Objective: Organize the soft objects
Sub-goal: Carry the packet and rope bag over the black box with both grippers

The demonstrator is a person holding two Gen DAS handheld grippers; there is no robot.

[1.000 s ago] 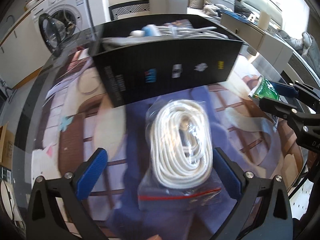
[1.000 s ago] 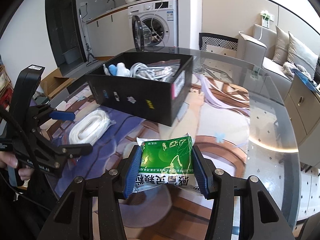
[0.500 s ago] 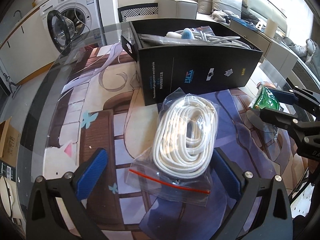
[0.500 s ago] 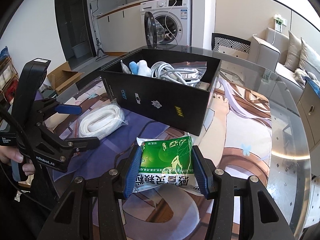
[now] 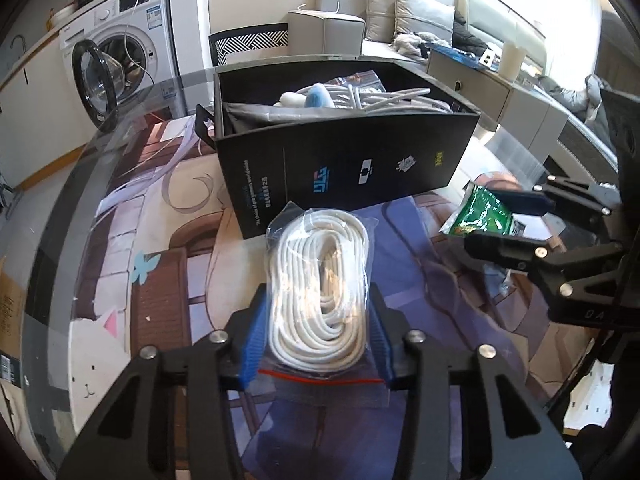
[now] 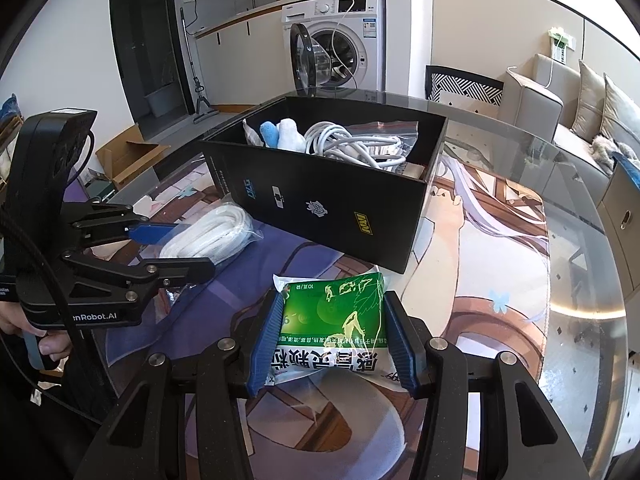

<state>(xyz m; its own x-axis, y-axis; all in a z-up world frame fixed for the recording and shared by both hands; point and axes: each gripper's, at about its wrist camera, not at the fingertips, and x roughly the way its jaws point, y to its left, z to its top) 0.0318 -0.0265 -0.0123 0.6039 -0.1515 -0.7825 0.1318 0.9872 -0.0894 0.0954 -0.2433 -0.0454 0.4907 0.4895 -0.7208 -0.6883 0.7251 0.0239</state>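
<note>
A clear zip bag of coiled white rope [image 5: 320, 280] lies on the printed table mat, and my left gripper [image 5: 318, 332] is shut on its near end; it also shows in the right wrist view [image 6: 208, 236]. My right gripper [image 6: 332, 336] is shut on a green and white packet [image 6: 332, 320], held just above the mat; the packet also shows in the left wrist view [image 5: 484, 216]. A black open box [image 5: 344, 168] stands beyond both, holding white cables, a zip bag and blue and white soft items [image 6: 280, 134].
The round glass table [image 6: 580, 288] carries the printed mat. A washing machine [image 6: 340, 40] with its door open stands behind, with a chair [image 6: 464, 84] and sofa [image 6: 560, 108] to the right. A cardboard box [image 6: 120, 156] sits on the floor at left.
My left gripper has shut on the rope bag; it was open around it before. My right gripper keeps hold of the green packet and has drifted slightly relative to the box.
</note>
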